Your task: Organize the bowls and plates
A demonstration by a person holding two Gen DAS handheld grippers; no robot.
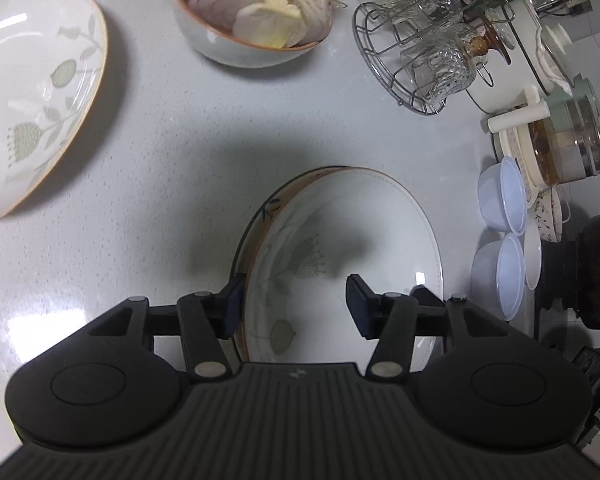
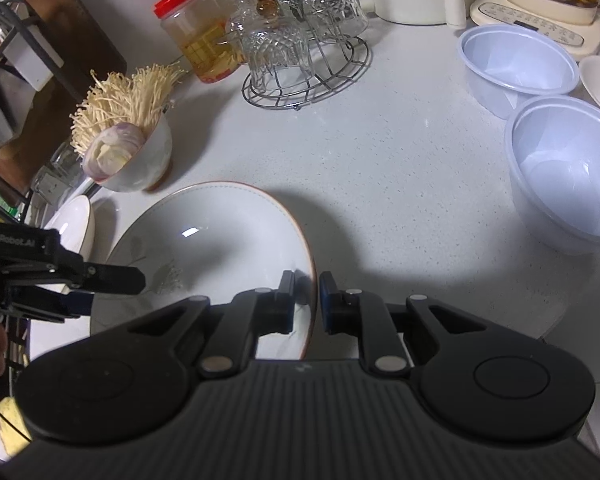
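Observation:
A white plate with a leaf pattern and brown rim sits on top of another plate on the counter; it also shows in the right wrist view. My left gripper is open, its fingers straddling the plate's left rim. My right gripper is shut on the plate's right rim. The left gripper also shows at the left edge of the right wrist view. A second leaf-pattern plate lies at the far left. A bowl of onion and enoki mushrooms stands behind.
A wire rack of upturned glasses stands at the back right. Two pale blue plastic bowls and a kettle base line the right side. A red-lidded jar and a dish rack are at the left.

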